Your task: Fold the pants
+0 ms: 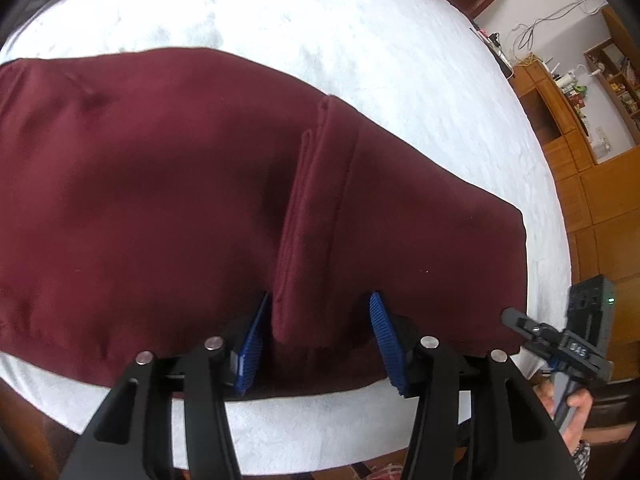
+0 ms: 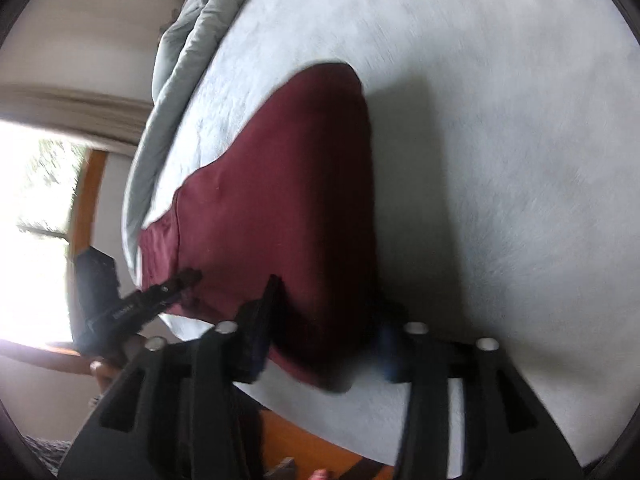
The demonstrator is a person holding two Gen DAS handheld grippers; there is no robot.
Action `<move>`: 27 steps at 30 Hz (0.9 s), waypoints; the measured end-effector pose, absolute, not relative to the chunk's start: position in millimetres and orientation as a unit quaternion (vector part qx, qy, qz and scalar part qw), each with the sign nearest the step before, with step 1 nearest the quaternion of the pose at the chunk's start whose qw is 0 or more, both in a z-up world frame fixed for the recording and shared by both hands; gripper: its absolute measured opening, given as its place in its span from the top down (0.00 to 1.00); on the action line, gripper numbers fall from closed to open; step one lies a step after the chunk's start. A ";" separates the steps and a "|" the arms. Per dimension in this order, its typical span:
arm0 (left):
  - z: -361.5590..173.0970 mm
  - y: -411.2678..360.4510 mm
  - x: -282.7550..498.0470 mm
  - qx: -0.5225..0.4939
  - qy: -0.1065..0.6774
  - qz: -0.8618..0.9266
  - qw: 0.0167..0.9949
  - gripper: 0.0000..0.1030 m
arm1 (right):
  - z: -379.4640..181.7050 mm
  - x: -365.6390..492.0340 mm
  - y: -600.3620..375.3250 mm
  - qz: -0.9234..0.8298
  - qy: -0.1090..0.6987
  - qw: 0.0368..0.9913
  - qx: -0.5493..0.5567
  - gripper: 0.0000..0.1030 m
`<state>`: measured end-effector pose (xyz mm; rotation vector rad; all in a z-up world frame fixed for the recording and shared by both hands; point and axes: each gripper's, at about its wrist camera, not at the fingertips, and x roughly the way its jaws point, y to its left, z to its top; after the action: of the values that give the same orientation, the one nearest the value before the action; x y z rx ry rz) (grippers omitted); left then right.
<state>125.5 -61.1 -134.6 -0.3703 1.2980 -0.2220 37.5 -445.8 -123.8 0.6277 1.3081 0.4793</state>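
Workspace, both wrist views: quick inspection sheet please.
Surface: white bedspread, bare around the garment.
Job's things: maroon pants lying flat, a raised fold ridge at the near edge.
Clutter: grey duvet bunched at the bed's far side.
Grippers: left gripper open, straddling the ridge; right gripper blurred, pants edge between its fingers, grip unclear.
Cables: white cords on the wall.
Surroundings: wooden shelves, bright window.

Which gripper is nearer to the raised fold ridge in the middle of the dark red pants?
Left. The left gripper straddles the near end of the fold ridge on the pants. The right gripper sits at the pants' end, beside the ridge.
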 end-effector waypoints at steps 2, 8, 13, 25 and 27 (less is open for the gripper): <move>-125.9 -62.4 123.6 -0.160 0.595 -0.090 0.783 0.48 | -109.8 36.0 -445.9 0.209 0.583 0.738 0.268 0.49; -93.7 -53.2 108.6 -0.128 0.553 -0.078 0.819 0.48 | -58.6 28.6 -423.3 0.216 0.544 0.786 0.198 0.49; -88.9 -81.5 122.4 -0.134 0.543 -0.121 0.820 0.48 | -53.8 33.9 -381.7 0.237 0.547 0.791 0.135 0.49; -110.7 -74.7 129.4 -0.144 0.560 -0.120 0.807 0.48 | -84.3 37.8 -374.6 0.222 0.582 0.767 0.151 0.52; -100.5 -60.0 118.3 -0.153 0.552 -0.117 0.811 0.44 | -71.6 34.7 -371.6 0.242 0.567 0.770 0.163 0.47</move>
<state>118.3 -60.0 -100.5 -0.3272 1.1802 -0.2498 34.7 -371.6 -71.6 0.3525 1.2302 0.5243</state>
